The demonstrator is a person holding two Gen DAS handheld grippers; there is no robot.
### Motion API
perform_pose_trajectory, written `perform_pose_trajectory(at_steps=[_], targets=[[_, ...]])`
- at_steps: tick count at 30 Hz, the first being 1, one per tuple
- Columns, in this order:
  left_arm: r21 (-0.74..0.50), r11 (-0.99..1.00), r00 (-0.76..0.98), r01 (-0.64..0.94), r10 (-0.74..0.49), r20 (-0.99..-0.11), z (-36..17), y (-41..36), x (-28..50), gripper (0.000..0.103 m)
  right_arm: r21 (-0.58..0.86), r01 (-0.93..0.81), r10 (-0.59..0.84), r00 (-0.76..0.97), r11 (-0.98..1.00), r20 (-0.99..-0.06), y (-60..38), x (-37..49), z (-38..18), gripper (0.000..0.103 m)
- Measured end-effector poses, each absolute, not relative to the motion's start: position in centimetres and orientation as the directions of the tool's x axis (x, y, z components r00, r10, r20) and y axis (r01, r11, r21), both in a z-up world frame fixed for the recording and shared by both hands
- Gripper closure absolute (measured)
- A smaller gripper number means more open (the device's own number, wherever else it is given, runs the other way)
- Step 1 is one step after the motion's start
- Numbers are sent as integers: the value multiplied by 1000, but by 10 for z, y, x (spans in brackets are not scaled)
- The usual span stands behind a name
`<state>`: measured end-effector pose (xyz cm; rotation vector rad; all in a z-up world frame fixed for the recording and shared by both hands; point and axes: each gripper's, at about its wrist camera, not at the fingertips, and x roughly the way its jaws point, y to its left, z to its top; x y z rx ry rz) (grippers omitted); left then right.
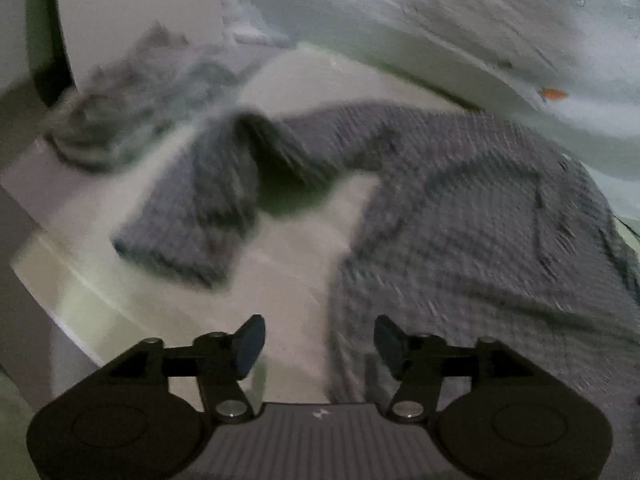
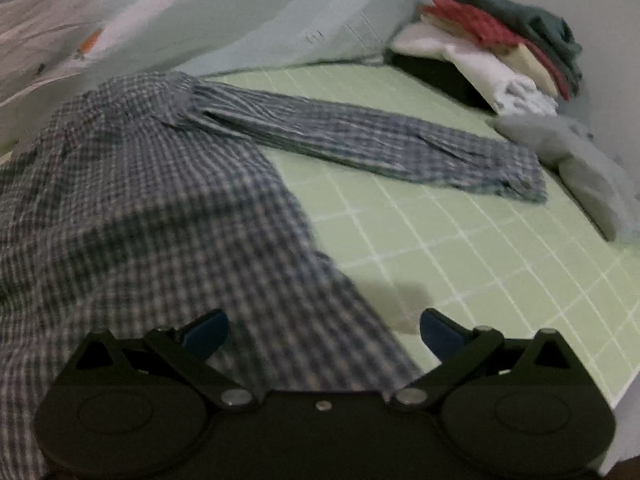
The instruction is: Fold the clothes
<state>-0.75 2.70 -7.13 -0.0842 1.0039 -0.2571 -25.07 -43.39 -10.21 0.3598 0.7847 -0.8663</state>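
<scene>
A blue-grey checked long-sleeved shirt (image 2: 152, 200) lies spread on the green grid mat (image 2: 460, 248). Its one sleeve (image 2: 380, 140) stretches flat toward the right. In the left wrist view the shirt body (image 1: 480, 240) fills the right side and its other sleeve (image 1: 192, 216) lies bent and partly raised at the left. My left gripper (image 1: 320, 344) is open and empty, just above the shirt's side edge. My right gripper (image 2: 324, 332) is open wide and empty, hovering over the shirt's lower hem edge.
A stack of folded clothes (image 2: 500, 48) sits at the mat's far right corner, with a grey garment (image 2: 580, 160) beside it. A crumpled grey garment (image 1: 132, 108) lies at the far left. Pale bedding (image 1: 440, 20) runs along the back. The table edge (image 1: 60, 292) is near left.
</scene>
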Motion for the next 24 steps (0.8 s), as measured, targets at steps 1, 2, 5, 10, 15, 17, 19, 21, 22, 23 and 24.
perform_pose_trajectory(at_steps=[1,2,5,10,15,17,19,21,22,23,24], targets=[[-198,963,484,183,-263,-835,-75,23,-10,40,-19,792,-533,392,610,-750,-438,-255,-102,1],[-200,962,467,187,-266,-844,-78,19,-12,40,-9,793,-523,394,610,-756,-439,-257,-102,4],[-196,962,446,191,-263,-855,-84,9,-20,41,15,789,-497,402,614,-769,-443,-262,-102,13],[-169,972,442,162,-224,-869,-88,6,-22,92,51,726,-440,469,686,-766,-441,-262,-93,81],[-208,969,475,136,-248,-844,-73,16,-21,99,94,688,-395,516,719,-760,-445,-266,-79,101],[-229,962,500,147,-272,-822,-51,19,-20,99,118,682,-395,547,722,-738,-446,-272,-65,101],[-253,954,528,158,-298,-795,-24,22,-20,99,125,663,-399,578,738,-711,-443,-278,-41,101],[-274,947,577,168,-320,-752,11,25,-23,99,154,652,-405,619,742,-673,-438,-288,-11,101],[-296,940,595,170,-337,-729,26,27,-23,99,168,646,-408,639,744,-652,-435,-292,4,101],[-322,931,606,171,-357,-711,38,29,-22,99,196,658,-405,642,727,-651,-437,-296,7,101],[-346,924,610,165,-371,-700,42,31,-20,98,224,668,-402,645,709,-650,-440,-300,10,101]])
